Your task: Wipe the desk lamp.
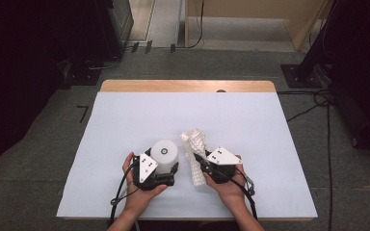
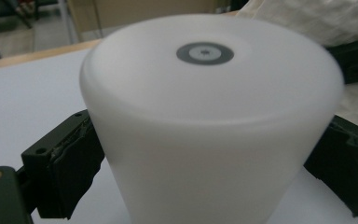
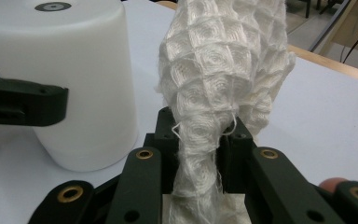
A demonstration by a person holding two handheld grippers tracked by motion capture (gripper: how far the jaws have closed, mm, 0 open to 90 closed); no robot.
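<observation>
- One white cup [image 1: 164, 155], upside down near the surface's [image 1: 125, 120] front edge, its contents hidden; one grey ring marks its base.
- My left claw [image 1: 166, 169] clamps it, a jaw pressed on either side.
- One white waffle-weave cloth [image 1: 194, 144] stands bunched just right of the cup.
- My right claw [image 1: 198, 161] pinches the cloth's lower part tight between both jaws.
- Two claws, one cup, one cloth.

A white, smooth cup [image 1: 164, 155] stands upside down on the counter, a grey ring on its upturned base. Just beside it, a white waffle-weave cloth [image 1: 195, 144] rises bunched and twisted upright.
</observation>
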